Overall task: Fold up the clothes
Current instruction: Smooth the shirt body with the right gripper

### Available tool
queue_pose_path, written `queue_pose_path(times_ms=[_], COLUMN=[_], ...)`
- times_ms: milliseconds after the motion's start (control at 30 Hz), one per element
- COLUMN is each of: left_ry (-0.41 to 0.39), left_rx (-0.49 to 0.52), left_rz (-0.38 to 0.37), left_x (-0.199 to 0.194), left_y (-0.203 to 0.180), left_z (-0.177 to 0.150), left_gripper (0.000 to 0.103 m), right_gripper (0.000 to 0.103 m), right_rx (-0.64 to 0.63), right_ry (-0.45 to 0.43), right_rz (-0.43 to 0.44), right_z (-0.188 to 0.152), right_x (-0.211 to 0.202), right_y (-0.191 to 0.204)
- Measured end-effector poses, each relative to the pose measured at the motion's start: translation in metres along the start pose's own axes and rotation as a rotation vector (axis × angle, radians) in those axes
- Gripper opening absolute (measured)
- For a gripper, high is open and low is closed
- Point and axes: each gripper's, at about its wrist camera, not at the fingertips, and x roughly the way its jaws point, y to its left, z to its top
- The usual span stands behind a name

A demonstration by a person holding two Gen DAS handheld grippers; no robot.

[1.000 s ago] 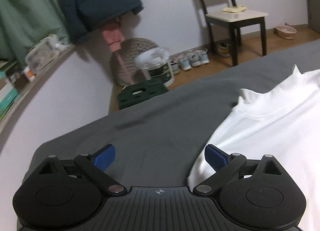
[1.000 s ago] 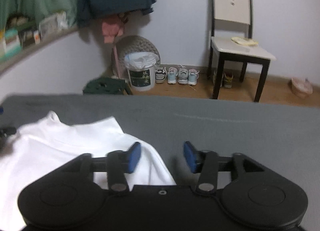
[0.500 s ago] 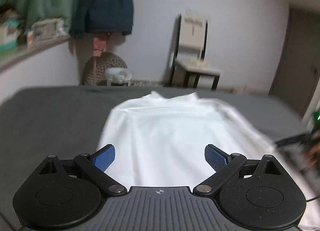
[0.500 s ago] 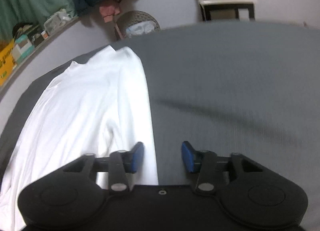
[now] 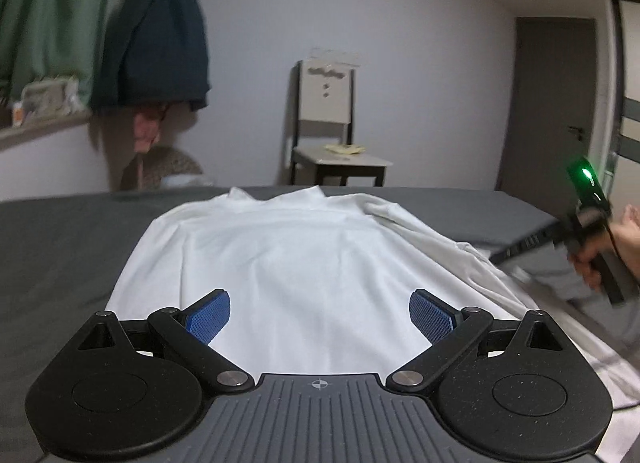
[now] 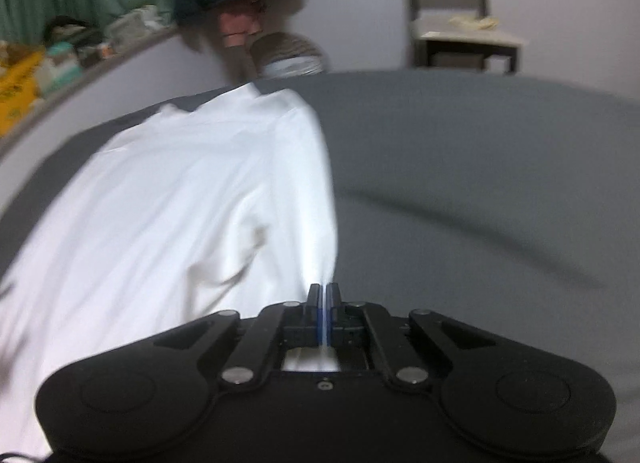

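Note:
A white long-sleeved shirt (image 5: 304,263) lies spread on the grey bed (image 5: 60,247), collar towards the far edge. My left gripper (image 5: 319,313) stands open just above the shirt's near hem, nothing between its blue pads. In the right wrist view the same white shirt (image 6: 168,215) fills the left half. My right gripper (image 6: 323,297) is shut on the shirt's right edge, with a thin strip of white cloth pinched between the pads. A hand holding the right gripper's body (image 5: 588,231), with a green light on it, shows at the right of the left wrist view.
Beyond the bed stands a chair (image 5: 332,135) with a yellowish cloth on its seat. A dark jacket (image 5: 160,43) and green curtain (image 5: 44,15) hang at the left above a cluttered ledge. A door (image 5: 552,103) is at the right. Bare grey bedcover (image 6: 480,183) lies right of the shirt.
My left gripper swung from the bed's left corner to face the shirt's hem, still open. My right gripper moved back along the shirt's right edge, and its jaws closed on the cloth.

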Motion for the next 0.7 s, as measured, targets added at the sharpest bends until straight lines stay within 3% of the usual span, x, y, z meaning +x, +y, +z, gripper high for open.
queue_pose_path(times_ms=[133, 300, 400, 467, 500, 567, 700], left_ry=[-0.007, -0.001, 0.014, 0.021, 0.027, 0.033, 0.019], left_rx=[0.012, 0.063, 0.098, 0.113, 0.118, 0.125, 0.111], left_rz=[-0.04, -0.052, -0.058, -0.067, -0.072, -0.08, -0.085], left_x=[-0.001, -0.001, 0.001, 0.002, 0.003, 0.003, -0.003], left_y=[0.0, -0.006, -0.011, -0.014, -0.015, -0.016, -0.016], left_z=[-0.003, -0.006, -0.009, -0.011, -0.012, -0.013, -0.008], left_gripper=[0.097, 0.097, 0.097, 0.097, 0.097, 0.097, 0.097], right_gripper=[0.002, 0.002, 0.002, 0.008, 0.01, 0.03, 0.037], right_rx=[0.023, 0.094, 0.073, 0.068, 0.076, 0.11, 0.188], right_ry=[-0.024, -0.037, 0.012, 0.089, 0.099, 0.085, 0.054], right_rz=[-0.179, -0.268, -0.322, -0.357, -0.364, -0.339, -0.239], right_z=[0.028, 0.072, 0.086, 0.086, 0.086, 0.087, 0.073], right_x=[0.0, 0.026, 0.055, 0.074, 0.077, 0.067, 0.026], right_y=[-0.036, -0.07, -0.071, -0.07, -0.07, -0.076, -0.095])
